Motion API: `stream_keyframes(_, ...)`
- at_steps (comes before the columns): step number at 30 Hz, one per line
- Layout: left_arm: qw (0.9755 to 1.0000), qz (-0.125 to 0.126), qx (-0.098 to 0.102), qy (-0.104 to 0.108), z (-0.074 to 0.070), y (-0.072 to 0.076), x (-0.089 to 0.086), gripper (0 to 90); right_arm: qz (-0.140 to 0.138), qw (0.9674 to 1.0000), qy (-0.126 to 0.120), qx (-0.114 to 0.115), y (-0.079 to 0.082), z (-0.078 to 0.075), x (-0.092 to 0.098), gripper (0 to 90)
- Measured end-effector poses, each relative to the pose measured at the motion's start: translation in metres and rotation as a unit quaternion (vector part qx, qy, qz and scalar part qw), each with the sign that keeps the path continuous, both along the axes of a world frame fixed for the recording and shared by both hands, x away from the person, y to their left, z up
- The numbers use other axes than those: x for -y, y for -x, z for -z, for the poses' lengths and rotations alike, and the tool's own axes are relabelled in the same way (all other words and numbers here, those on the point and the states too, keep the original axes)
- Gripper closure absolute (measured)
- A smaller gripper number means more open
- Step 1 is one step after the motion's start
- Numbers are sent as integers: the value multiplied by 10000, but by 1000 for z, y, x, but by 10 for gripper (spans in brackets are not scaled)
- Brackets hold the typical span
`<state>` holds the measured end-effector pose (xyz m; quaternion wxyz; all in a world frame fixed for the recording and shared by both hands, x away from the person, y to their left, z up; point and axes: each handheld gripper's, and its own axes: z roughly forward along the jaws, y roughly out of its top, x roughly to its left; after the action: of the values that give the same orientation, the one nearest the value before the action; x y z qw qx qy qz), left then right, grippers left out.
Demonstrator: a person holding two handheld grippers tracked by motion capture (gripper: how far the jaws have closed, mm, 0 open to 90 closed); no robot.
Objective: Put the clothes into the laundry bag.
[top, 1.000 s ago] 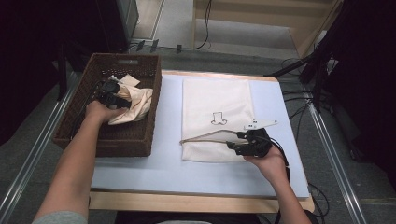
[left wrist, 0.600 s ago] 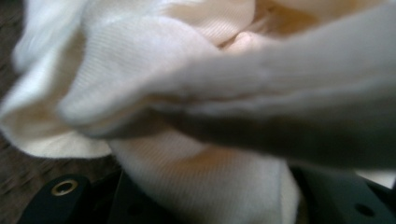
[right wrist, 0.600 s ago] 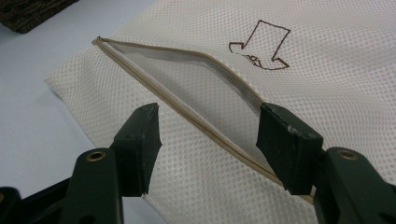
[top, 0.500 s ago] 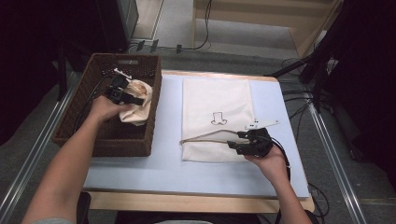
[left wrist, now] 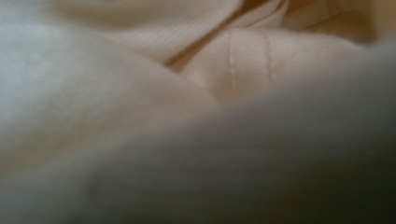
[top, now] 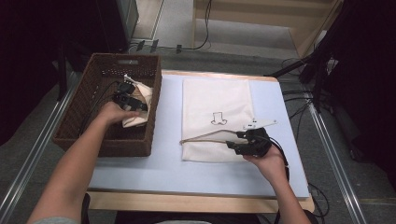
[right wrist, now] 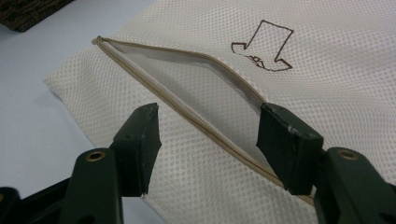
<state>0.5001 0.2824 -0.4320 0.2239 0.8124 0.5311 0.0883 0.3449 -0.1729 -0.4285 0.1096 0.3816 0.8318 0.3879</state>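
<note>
The work in hand looks like loading cream clothes from the wicker basket (top: 74,122) into the white mesh laundry bag (top: 215,100), and it is at an early stage. The bag lies flat on the worktop (top: 163,158), unfilled as far as can be seen, with its zipper (right wrist: 187,116) already undone and the mouth gaping. The right gripper (top: 243,140) sits at the bag's near edge; in the right gripper view its jaws stand well apart on either side of the zipper opening, the right one seemingly at the upper lip, though whether it presses or lifts it I cannot tell. The left gripper (top: 128,95) is down in the basket against the cream garment (top: 140,105), which sits by the basket's right wall. Its jaws have just been opening; the left gripper view is blurred cloth (left wrist: 187,93) right up at the lens, so no firm hold shows. Still to come: grasping the garment, carrying it across, and tucking it into the bag.
</note>
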Motion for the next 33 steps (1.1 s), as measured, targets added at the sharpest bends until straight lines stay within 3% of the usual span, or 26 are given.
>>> stream_keyframes(1,9999,5,55,-122,0,1,3,181,-3,10000,19,2,0,0,-1,399)
stream_keyframes(3,9991,170,126,-369,-3,2,7,430,-23,10000,37,36,0,0,-2,400)
stream_keyframes(4,9994,202,-11,-276,-3,2,10,430,-23,10000,37,36,0,0,-2,400)
stream_keyframes(5,9994,217,-81,-248,-3,1,11,490,-4,10000,52,28,0,0,-3,400)
stream_keyframes(10,9991,260,-339,-1,-5,-2,3,623,49,10000,25,44,-2,0,0,403)
stream_keyframes(12,9988,210,-427,77,-8,-3,0,631,56,10000,13,22,-1,0,2,404)
stream_keyframes(14,9990,122,-314,290,-16,-2,-7,632,72,10000,-15,45,-1,-1,4,404)
stream_keyframes(16,9992,106,-144,352,-25,0,-15,636,87,9999,-27,54,0,-2,5,404)
stream_keyframes(20,9978,-86,-26,651,-45,1,-28,638,139,9999,-89,51,0,-2,9,404)
stream_keyframes(22,9982,10,103,593,-57,3,-30,638,149,9998,-102,51,0,-2,10,404)
stream_keyframes(28,9985,156,207,489,-91,6,-35,638,130,9998,-107,48,1,-2,10,404)
stream_keyframes(31,9974,176,361,594,-109,8,-38,638,140,9998,-114,46,1,-2,10,404)
stream_keyframes(33,9976,213,383,536,-116,9,-39,638,148,9998,-119,29,0,-2,11,404)
